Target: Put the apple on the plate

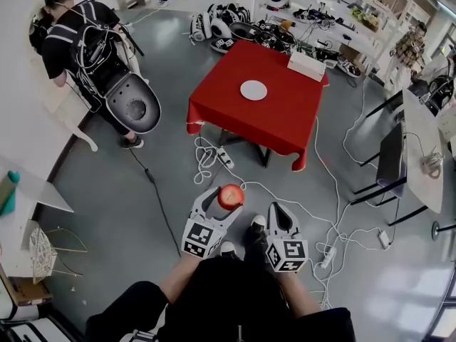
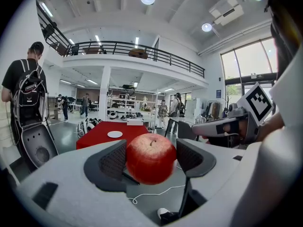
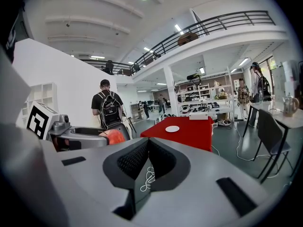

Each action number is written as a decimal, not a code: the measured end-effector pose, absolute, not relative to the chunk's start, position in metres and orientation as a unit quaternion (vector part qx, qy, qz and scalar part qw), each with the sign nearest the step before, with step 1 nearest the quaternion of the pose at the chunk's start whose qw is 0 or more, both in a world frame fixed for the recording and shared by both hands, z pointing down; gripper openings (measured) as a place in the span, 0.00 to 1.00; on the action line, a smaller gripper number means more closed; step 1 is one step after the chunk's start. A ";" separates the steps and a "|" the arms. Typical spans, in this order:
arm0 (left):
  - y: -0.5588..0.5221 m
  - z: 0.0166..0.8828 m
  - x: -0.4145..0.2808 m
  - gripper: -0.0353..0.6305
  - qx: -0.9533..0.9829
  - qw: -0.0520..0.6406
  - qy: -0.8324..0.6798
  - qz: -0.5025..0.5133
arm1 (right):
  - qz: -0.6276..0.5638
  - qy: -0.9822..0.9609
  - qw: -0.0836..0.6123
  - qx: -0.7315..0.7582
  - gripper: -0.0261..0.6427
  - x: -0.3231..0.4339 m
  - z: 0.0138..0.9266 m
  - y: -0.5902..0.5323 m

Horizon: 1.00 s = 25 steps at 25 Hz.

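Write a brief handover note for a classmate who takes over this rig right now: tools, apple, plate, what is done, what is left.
Left tool: shut on the apple, above the floor, away from the table.
Right tool: shut, empty.
Plate: bare, on the red table ahead.
Done: apple grasped.
Left: carry it to the table, set it on the plate, open the tool.

**A:** ok so where's the red table [image 1: 285,112] relative to the jaws?

**B:** straight out ahead of both pairs and well apart from them, standing on the grey floor [image 1: 128,219].

**A:** anything on it?

**B:** a white plate [image 1: 254,90] lying flat around the middle, plus a white box [image 1: 306,65] at the far edge beyond it, the two apart.

**A:** and the floor?

**B:** white cables [image 1: 206,155] coiled between the jaws and the table's near corner. A black cable [image 1: 153,184] runs past on the left of the left gripper [image 1: 229,191].
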State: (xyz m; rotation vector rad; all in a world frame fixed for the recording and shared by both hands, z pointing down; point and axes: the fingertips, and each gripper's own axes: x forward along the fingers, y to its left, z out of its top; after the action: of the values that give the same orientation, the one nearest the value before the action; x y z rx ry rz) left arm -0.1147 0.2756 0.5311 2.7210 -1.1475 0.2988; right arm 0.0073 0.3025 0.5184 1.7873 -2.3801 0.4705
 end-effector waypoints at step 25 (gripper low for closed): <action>0.182 0.541 -0.068 0.56 0.916 0.097 -0.371 0.116 | 0.159 -0.792 0.075 0.584 0.06 0.038 0.526 0.213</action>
State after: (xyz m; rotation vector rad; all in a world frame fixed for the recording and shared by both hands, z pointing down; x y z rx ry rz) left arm -0.0681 0.1818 0.5409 2.7125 -1.0993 0.3433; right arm 0.0377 0.2134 0.5264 1.7524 -2.3762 0.4755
